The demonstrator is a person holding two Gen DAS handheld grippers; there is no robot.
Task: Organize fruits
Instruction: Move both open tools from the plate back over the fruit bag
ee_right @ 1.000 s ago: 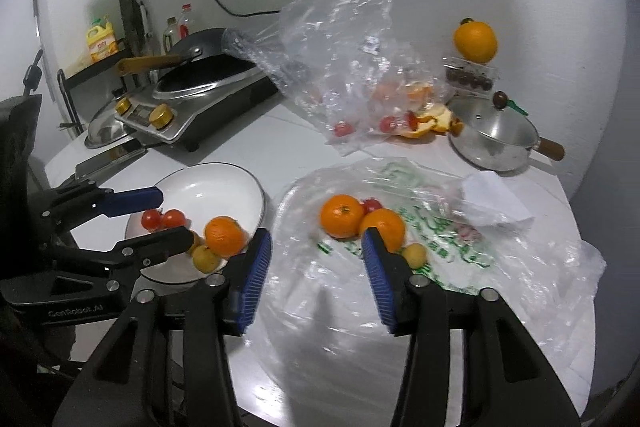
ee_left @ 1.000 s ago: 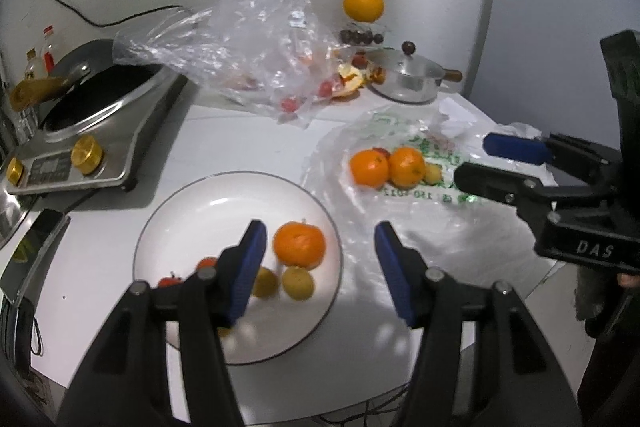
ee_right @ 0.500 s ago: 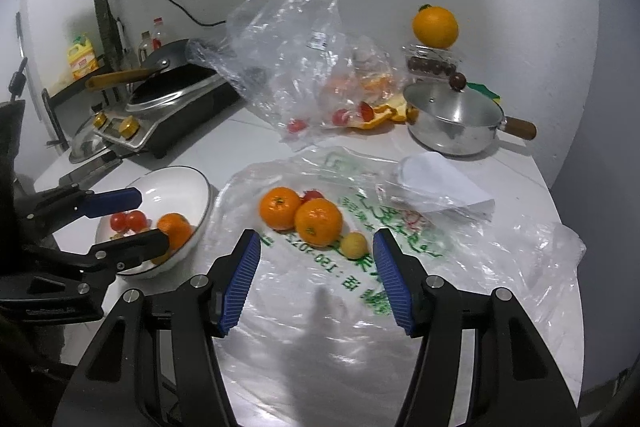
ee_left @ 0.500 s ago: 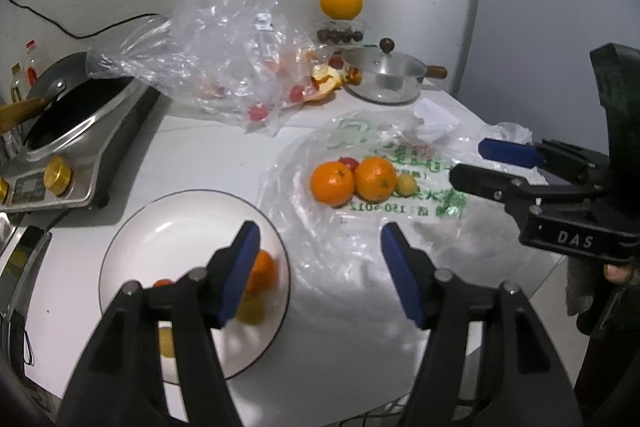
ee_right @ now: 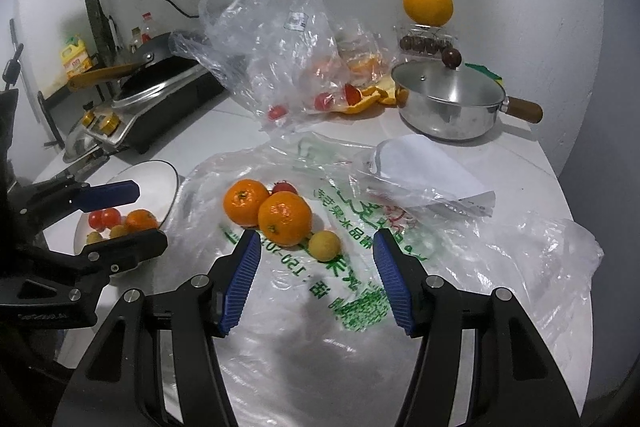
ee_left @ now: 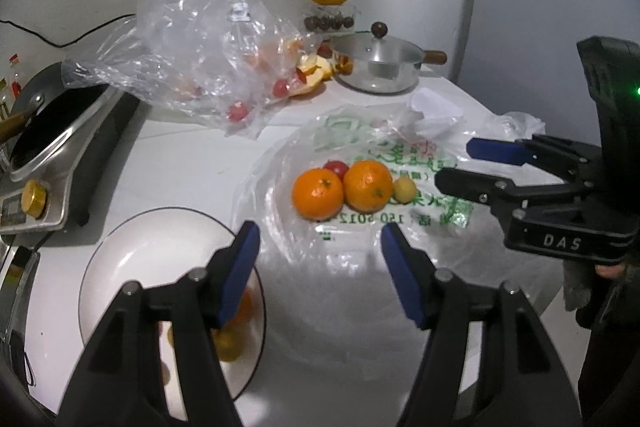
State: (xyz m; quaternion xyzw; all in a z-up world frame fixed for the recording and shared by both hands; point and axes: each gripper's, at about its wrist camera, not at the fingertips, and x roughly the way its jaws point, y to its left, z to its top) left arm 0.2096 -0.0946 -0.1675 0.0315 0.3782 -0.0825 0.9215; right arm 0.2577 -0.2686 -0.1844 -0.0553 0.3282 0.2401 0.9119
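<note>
Two oranges (ee_left: 318, 193) (ee_right: 285, 218), a red tomato (ee_left: 336, 167) and a small yellow fruit (ee_left: 405, 189) (ee_right: 325, 245) lie on a flat printed plastic bag (ee_left: 400, 227). My left gripper (ee_left: 319, 247) hovers open just short of them with nothing between its pads. The white plate (ee_left: 152, 247) (ee_right: 160, 175) sits to its left and holds an orange, tomatoes (ee_right: 104, 219) and small yellow fruits, partly hidden behind my left finger. My right gripper (ee_right: 315, 251) stands open and empty, its pads on either side of the yellow fruit and apart from it.
A crumpled clear bag (ee_left: 200, 39) with tomatoes and orange peel lies behind. A lidded steel pot (ee_right: 448, 103) is at the back right, next to an orange on a clear box (ee_right: 426, 41). An induction cooker with a pan (ee_left: 52, 131) stands at left. White paper (ee_right: 424, 171) lies on the bag.
Both grippers moved from the plate side towards the fruit on the flat bag. The left jaws widened a little. The fruit on the bag now sits closer in both views.
</note>
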